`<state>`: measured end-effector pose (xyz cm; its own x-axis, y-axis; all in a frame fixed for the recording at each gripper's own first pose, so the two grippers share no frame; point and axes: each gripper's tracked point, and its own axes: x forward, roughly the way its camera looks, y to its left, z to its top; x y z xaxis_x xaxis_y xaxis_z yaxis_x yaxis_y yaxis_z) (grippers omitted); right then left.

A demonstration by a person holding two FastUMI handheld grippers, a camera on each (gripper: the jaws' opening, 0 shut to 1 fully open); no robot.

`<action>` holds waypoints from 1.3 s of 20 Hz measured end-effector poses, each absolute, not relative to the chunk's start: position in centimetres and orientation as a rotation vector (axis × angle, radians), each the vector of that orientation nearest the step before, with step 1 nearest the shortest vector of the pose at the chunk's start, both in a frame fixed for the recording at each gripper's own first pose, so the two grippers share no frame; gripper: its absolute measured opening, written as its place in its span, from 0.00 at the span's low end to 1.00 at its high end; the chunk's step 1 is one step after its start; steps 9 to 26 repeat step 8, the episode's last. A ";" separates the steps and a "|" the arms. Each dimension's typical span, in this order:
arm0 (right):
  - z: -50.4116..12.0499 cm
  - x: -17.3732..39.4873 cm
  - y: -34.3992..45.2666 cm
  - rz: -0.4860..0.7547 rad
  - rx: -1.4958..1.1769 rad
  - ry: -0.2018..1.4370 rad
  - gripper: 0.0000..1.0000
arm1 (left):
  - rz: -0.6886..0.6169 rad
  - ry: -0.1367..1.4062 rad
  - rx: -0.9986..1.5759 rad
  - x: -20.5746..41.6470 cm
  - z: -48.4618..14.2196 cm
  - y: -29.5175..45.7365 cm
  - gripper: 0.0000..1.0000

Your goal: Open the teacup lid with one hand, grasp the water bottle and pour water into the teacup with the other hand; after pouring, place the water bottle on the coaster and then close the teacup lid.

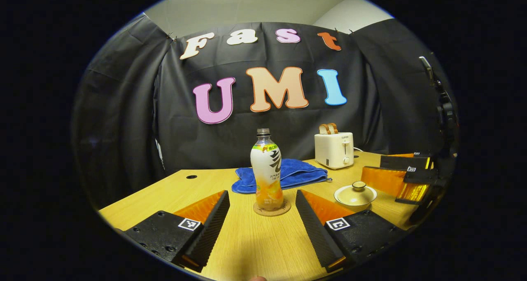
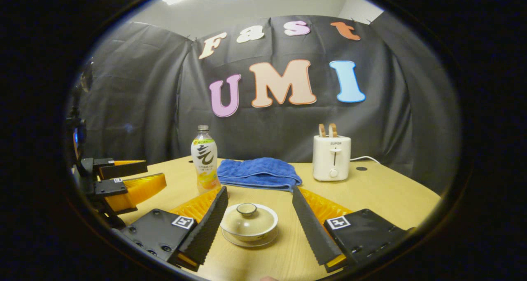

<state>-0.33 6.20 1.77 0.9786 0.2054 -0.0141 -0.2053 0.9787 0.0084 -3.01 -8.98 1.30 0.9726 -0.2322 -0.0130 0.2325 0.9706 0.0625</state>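
Squarely ahead of the right gripper (image 2: 259, 219), jaws spread wide and empty: lidded teacup (image 2: 248, 223) low on the desk (image 2: 387, 190); likewise the upright water bottle (image 1: 266, 169) on its coaster (image 1: 271, 209) before the open left gripper (image 1: 261, 223).

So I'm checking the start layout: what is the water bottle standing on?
The water bottle stands upright on a round cork coaster on the table. The bottle's base covers the coaster's middle, so just its rim shows.

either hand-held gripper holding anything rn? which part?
Nothing held. The left hand-held gripper is open facing the water bottle; the right hand-held gripper is open around the lidded teacup, not touching.
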 end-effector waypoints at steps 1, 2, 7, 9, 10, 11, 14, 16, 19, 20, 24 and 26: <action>1.7 -0.8 5.8 0.199 0.009 0.012 0.98 | -0.231 0.006 0.063 -3.3 1.0 -8.9 0.94; 1.7 -1.3 5.5 0.189 0.011 0.012 0.97 | -0.227 0.011 0.062 -3.6 0.8 -8.8 0.95; 0.9 -3.2 3.8 0.146 0.035 0.022 0.99 | -0.189 0.028 0.044 -4.5 -0.3 -7.9 0.96; 0.8 -3.4 3.5 0.137 0.033 0.023 1.00 | -0.180 0.028 0.044 -4.7 -0.4 -7.7 0.96; 0.8 -3.4 3.5 0.137 0.033 0.023 1.00 | -0.180 0.028 0.044 -4.7 -0.4 -7.7 0.96; 0.8 -3.4 3.5 0.137 0.033 0.023 1.00 | -0.180 0.028 0.044 -4.7 -0.4 -7.7 0.96; 0.8 -3.4 3.5 0.137 0.033 0.023 1.00 | -0.180 0.028 0.044 -4.7 -0.4 -7.7 0.96; 0.8 -3.4 3.5 0.137 0.033 0.023 1.00 | -0.180 0.028 0.044 -4.7 -0.4 -7.7 0.96; 0.8 -3.4 3.5 0.137 0.033 0.023 1.00 | -0.180 0.028 0.044 -4.7 -0.4 -7.7 0.96; 0.8 -3.4 3.5 0.137 0.033 0.023 1.00 | -0.180 0.028 0.044 -4.7 -0.4 -7.7 0.96; 0.8 -3.4 3.5 0.137 0.033 0.023 1.00 | -0.180 0.028 0.044 -4.7 -0.4 -7.7 0.96; 0.8 -3.4 3.5 0.137 0.033 0.023 1.00 | -0.180 0.028 0.044 -4.7 -0.4 -7.7 0.96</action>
